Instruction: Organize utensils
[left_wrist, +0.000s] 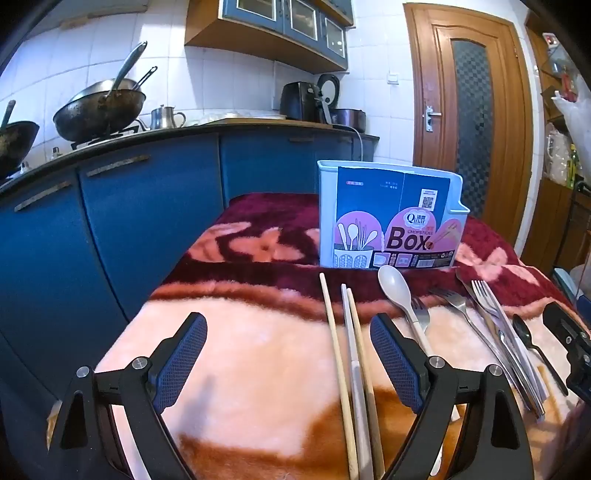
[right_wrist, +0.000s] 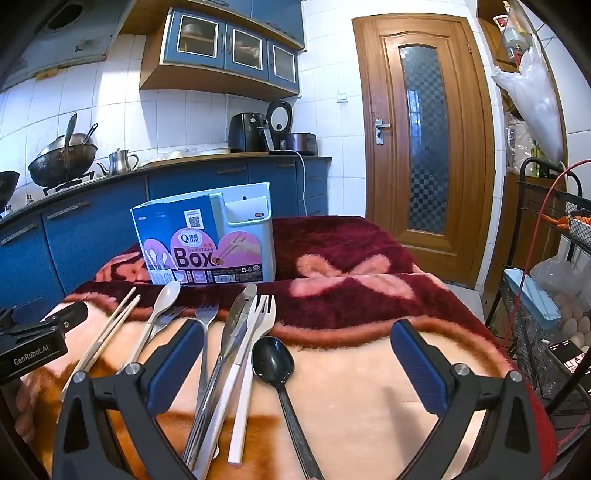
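A light blue chopsticks box (left_wrist: 388, 218) stands upright at the back of the blanket-covered table (left_wrist: 258, 350); it also shows in the right wrist view (right_wrist: 207, 240). Utensils lie in a row in front of it: wooden chopsticks (left_wrist: 347, 354), a white spoon (left_wrist: 397, 291), metal forks (left_wrist: 458, 306), white forks (right_wrist: 255, 332) and a black spoon (right_wrist: 273, 360). My left gripper (left_wrist: 288, 332) is open above the chopsticks. My right gripper (right_wrist: 295, 339) is open above the black spoon and forks. Both hold nothing.
Blue kitchen cabinets (left_wrist: 110, 221) with woks (left_wrist: 99, 110) and a kettle run along the left and back. A wooden door (right_wrist: 424, 140) is behind the table. A wire rack (right_wrist: 546, 314) with eggs stands at the right.
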